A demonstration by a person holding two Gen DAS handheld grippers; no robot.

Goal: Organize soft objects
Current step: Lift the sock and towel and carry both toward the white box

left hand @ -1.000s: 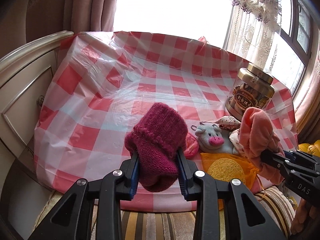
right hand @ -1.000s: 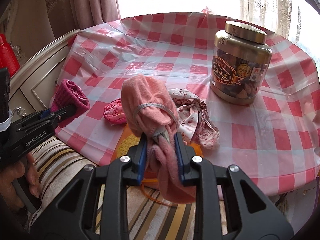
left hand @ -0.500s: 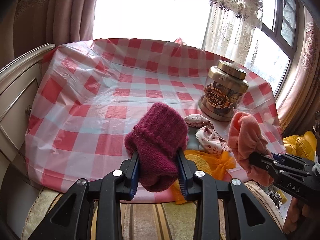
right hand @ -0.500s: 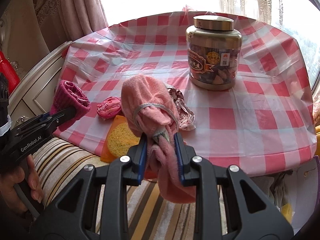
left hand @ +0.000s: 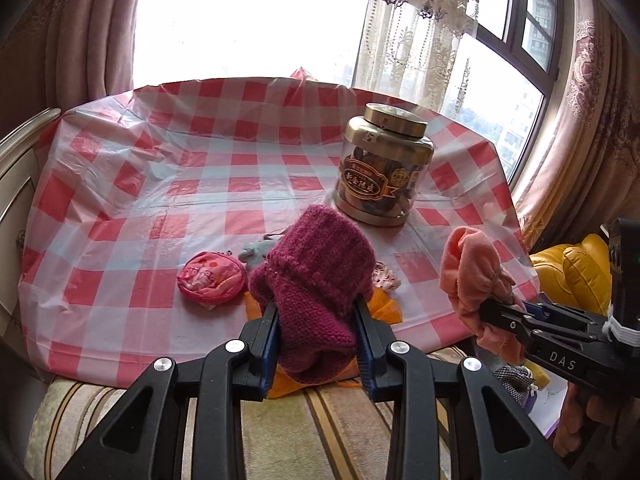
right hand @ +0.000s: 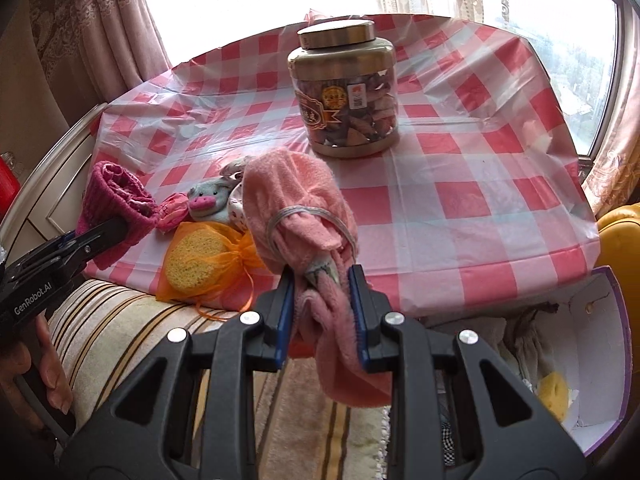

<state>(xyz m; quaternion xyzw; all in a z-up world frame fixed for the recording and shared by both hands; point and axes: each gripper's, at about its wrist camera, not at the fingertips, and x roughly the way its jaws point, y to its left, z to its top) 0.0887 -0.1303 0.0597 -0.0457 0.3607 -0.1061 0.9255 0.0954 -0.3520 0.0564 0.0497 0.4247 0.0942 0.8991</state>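
1. Currently the left gripper [left hand: 316,320] has its jaws clamped on a magenta knitted wool item [left hand: 316,280], held off the desk [left hand: 132,216] above its near edge; the right gripper [right hand: 322,296] has its jaws closed on a salmon-pink terry cloth bundle bound with a clear elastic band [right hand: 298,208], also lifted, over the striped cushion [right hand: 120,328] in front of the desk.
2. Left on the red-and-white checked desk cover: a round pink fabric coin pouch [left hand: 211,278], a small grey plush pig with a pink snout [right hand: 208,202], a floral printed cloth [right hand: 237,200], and a yellow sponge in an orange mesh bag [right hand: 200,258] hanging over the near edge; a gold-lidded clear jar [right hand: 346,88] stands farther back.
3. Likely destination, as a judgement: the open white box with a purple rim [right hand: 600,360] low on the right, which already holds cloth and a yellow sponge.
4. To do this well, keep both grips firm through the carry; bring the pink bundle over the box first, since it is nearer; lower it inside before opening, as the dangling tail could snag the rim.
5. Keep the two grippers apart, and clear of the jar.
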